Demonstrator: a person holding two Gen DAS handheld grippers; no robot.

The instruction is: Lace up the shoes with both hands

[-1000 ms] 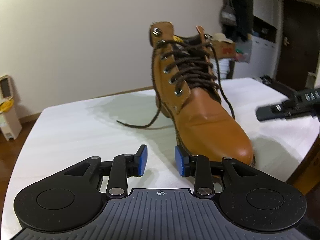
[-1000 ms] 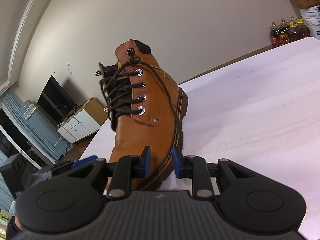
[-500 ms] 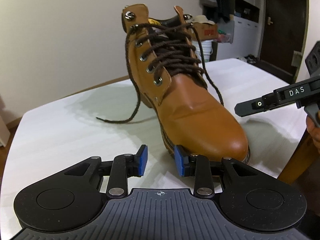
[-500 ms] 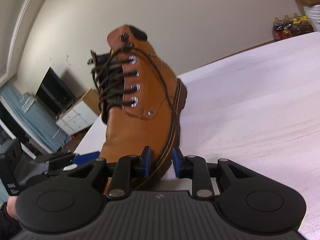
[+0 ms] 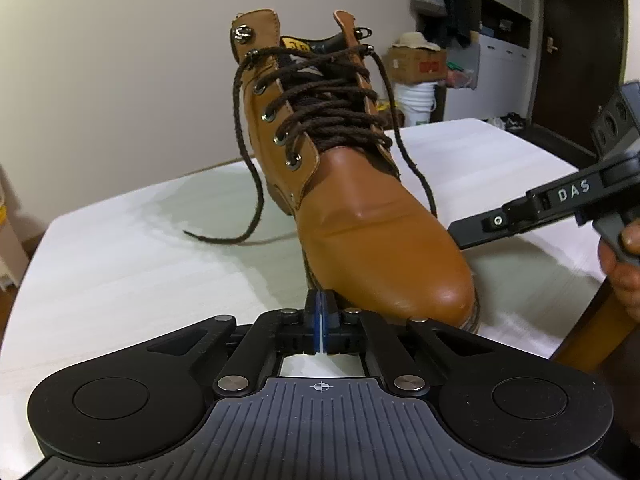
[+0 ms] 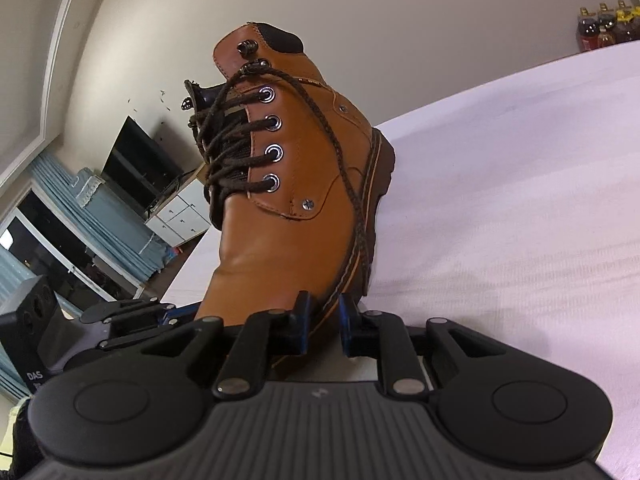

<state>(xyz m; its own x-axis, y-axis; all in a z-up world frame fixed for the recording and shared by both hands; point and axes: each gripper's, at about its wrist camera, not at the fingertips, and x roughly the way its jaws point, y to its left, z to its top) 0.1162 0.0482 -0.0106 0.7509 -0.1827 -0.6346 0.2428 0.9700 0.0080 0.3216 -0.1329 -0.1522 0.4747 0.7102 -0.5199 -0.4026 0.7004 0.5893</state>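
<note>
Tan leather boot (image 5: pixel 360 208) stands upright on the white bench (image 5: pixel 120 264), toe toward both tools. Its brown lace (image 5: pixel 336 112) crosses through the four eyelets and the lower hooks; the top hooks are bare. One loose end (image 5: pixel 244 216) trails onto the bench at the boot's left, the other (image 6: pixel 348 184) hangs down its right flank. The left tool (image 5: pixel 321 322) has its blue pads pressed together with nothing between them, just beside the toe. The right tool (image 6: pixel 324 320) is parted, its pads straddling the sole edge where the lace falls. The boot looks stiff and heavy enough to stay put; the lace is limp and thin, best pinched near its tip.
</note>
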